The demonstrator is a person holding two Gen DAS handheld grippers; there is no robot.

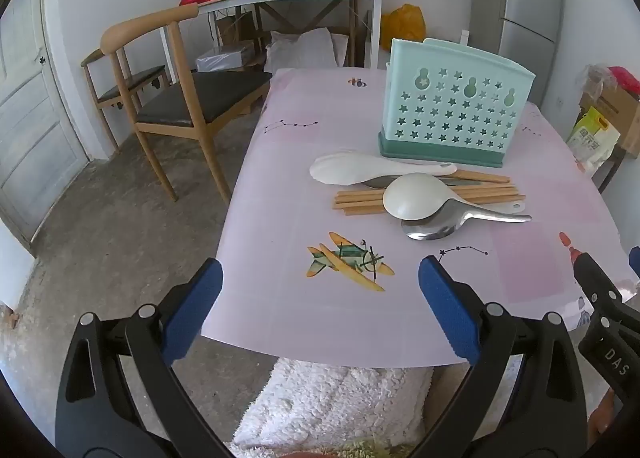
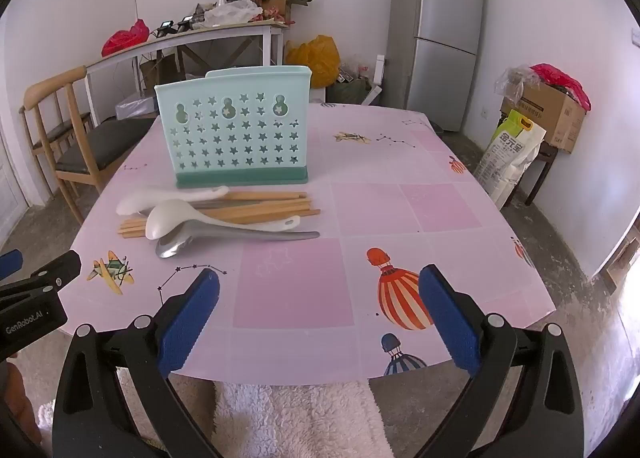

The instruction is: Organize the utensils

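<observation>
Blue-padded jaws of the left gripper (image 1: 320,310) and the right gripper (image 2: 319,312) are seen spread wide and empty over the near edge of a pink vinyl-covered table (image 2: 400,201), with white fleece visible below. Farther in, at the table's left side, a loose pile of utensils is laid just in front of an upright mint-green plastic holder with star cut-outs (image 2: 234,129): pale wooden chopsticks (image 2: 276,209), a white plastic rice paddle (image 1: 360,169), a white plastic ladle (image 2: 168,217) and a stainless-steel spoon (image 2: 240,238), overlapping one another. All are judged light and stiff; the steel spoon is likely slippery and best pinched across its slim handle, while the chopsticks are expected to roll and are better taken near the middle.
</observation>
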